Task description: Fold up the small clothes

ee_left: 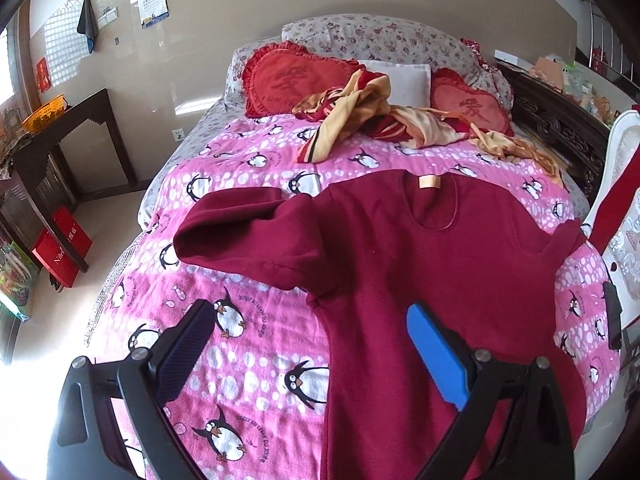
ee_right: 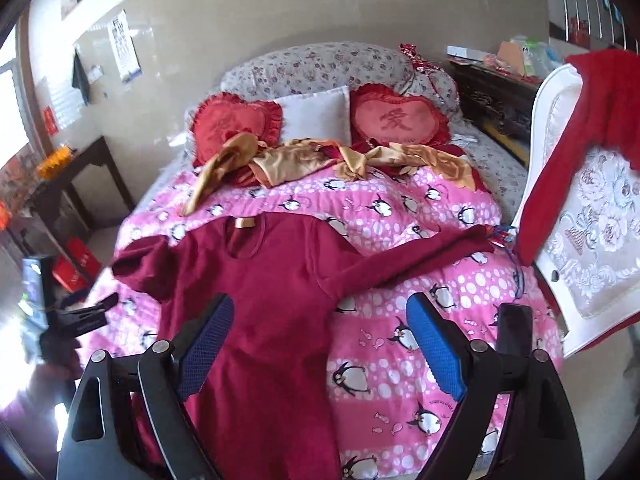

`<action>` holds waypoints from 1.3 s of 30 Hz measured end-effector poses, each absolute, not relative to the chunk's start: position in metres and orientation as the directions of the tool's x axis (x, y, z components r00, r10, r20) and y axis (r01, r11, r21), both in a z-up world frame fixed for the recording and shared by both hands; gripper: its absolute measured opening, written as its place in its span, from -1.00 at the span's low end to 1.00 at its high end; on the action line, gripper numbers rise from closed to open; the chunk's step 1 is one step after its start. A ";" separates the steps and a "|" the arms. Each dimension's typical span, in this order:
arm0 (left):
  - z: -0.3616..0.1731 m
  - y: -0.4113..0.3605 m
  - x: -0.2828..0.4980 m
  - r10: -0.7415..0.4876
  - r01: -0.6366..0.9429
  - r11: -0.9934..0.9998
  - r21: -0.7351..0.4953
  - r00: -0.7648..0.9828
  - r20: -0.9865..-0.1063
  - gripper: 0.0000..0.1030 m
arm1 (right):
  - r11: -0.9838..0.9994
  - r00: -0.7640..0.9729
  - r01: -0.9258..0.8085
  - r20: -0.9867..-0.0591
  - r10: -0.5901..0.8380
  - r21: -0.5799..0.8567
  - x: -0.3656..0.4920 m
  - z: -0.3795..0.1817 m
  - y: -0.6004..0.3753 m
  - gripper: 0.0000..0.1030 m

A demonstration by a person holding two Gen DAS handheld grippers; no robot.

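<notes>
A dark red long-sleeved top (ee_left: 420,256) lies flat, neck away from me, on a pink penguin-print quilt (ee_left: 248,360). Its left sleeve (ee_left: 240,236) is bent back on itself; its right sleeve (ee_right: 404,260) stretches out sideways. My left gripper (ee_left: 312,324) is open and empty, held above the top's left edge below the armpit. My right gripper (ee_right: 320,320) is open and empty, above the top's right side and the quilt (ee_right: 400,360). The top also shows in the right wrist view (ee_right: 264,300). The left gripper shows at the left edge of the right wrist view (ee_right: 86,312).
A crumpled gold and red garment (ee_left: 360,116) lies further up the bed before red heart cushions (ee_left: 288,80). A white chair (ee_right: 580,240) with a red cloth stands at the bed's right. A dark side table (ee_left: 60,148) and red boxes (ee_left: 64,244) stand left on the floor.
</notes>
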State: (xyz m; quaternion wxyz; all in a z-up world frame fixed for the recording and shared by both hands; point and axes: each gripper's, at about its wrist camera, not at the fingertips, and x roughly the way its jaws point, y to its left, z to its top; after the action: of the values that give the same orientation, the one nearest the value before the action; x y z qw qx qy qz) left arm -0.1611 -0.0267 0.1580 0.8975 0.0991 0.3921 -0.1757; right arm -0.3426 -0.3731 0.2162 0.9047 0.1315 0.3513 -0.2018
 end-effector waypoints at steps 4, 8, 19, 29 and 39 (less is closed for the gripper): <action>0.156 -0.035 -0.163 -0.238 0.409 0.911 0.056 0.632 -0.738 0.92 | 0.895 0.639 0.446 -0.707 -0.301 0.022 -0.303 0.189 -0.357 0.44; 0.151 -0.039 -0.160 -0.238 0.410 0.911 0.055 0.628 -0.741 0.92 | 0.914 0.631 0.404 -0.733 -0.252 0.034 -0.275 0.165 -0.345 0.44; 0.134 -0.049 -0.149 -0.207 0.392 0.917 0.068 0.616 -0.760 0.92 | 0.921 0.607 0.390 -0.754 -0.251 0.007 -0.227 0.132 -0.331 0.44; 0.118 -0.053 -0.136 -0.215 0.380 0.925 0.027 0.580 -0.786 0.92 | 0.916 0.575 0.400 -0.775 -0.263 -0.014 -0.203 0.112 -0.329 0.44; 0.109 -0.052 -0.129 -0.218 0.369 0.930 0.012 0.576 -0.788 0.92 | 0.918 0.557 0.396 -0.788 -0.262 -0.025 -0.190 0.101 -0.327 0.44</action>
State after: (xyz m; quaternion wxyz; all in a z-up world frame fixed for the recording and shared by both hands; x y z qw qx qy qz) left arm -0.1292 -0.0517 0.1089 0.8834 0.0875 0.4294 -0.1661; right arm -0.1898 -0.3266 0.1011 0.8790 0.0778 0.4317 -0.1870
